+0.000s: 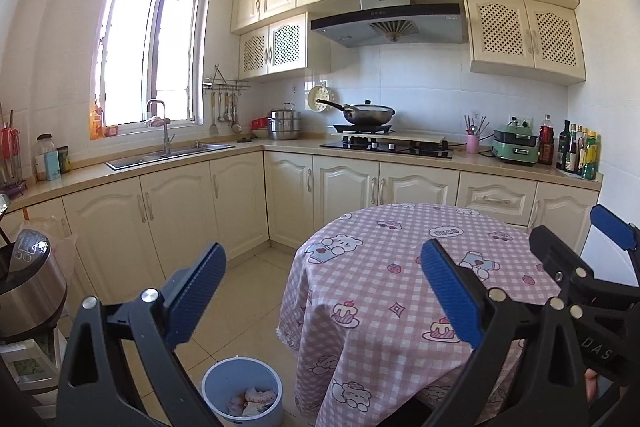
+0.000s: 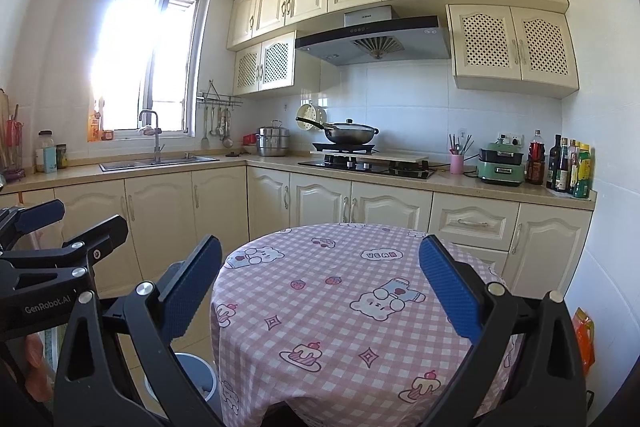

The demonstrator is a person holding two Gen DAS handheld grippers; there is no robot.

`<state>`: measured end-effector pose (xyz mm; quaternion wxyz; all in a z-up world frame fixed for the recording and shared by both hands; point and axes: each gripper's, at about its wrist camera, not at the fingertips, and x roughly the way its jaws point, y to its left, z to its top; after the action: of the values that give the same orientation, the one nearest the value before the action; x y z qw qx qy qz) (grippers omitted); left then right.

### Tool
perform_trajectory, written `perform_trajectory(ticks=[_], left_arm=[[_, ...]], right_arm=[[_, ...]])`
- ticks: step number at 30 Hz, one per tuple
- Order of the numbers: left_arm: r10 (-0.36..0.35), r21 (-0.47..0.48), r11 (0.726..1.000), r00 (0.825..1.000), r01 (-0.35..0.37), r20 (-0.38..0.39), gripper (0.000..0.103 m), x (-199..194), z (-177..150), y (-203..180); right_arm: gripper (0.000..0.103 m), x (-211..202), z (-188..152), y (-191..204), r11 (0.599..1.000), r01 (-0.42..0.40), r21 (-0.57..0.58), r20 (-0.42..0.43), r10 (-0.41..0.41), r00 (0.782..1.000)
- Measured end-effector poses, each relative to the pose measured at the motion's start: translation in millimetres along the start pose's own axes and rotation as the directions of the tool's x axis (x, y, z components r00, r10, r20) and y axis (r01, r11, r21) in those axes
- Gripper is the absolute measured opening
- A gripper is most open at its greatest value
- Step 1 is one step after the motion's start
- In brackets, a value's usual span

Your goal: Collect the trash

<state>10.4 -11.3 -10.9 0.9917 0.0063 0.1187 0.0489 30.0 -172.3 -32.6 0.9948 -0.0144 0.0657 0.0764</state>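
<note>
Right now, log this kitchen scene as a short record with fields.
left claw: open, empty, held above the floor and table edge
right claw: open, empty, held over the table
table: round, pink checked cloth with bear prints, no trash visible on top
bin: blue, on the floor left of the table, crumpled trash inside
stove: lidded wok on the burner
sink: under the window

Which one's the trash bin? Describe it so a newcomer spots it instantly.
Start at the round table with the pink checked bear tablecloth in the middle of the kitchen. On the tiled floor just left of its hanging cloth stands the trash bin, a small round pale-blue bucket, open-topped, with crumpled pinkish-white scraps inside. It is the only blue container on the floor; the steel appliance further left is metallic.
</note>
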Motion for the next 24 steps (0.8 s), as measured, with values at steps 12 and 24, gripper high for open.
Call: perform_trajectory(ticks=[12,24], left_arm=[[0.015,-0.009,1.0,1.0,-0.015,-0.005,0.096,3.4,-1.7,6.0],[0.012,-0.008,1.0,1.0,-0.012,-0.012,0.096,3.5,-5.1,9.2]], right_arm=[[0.095,1.3,-1.6,4.2,1.0,-0.005,-0.004,-0.006,0.005,1.0],[0.095,3.7,-1.1,6.3,1.0,-0.012,-0.012,-0.014,0.012,1.0]])
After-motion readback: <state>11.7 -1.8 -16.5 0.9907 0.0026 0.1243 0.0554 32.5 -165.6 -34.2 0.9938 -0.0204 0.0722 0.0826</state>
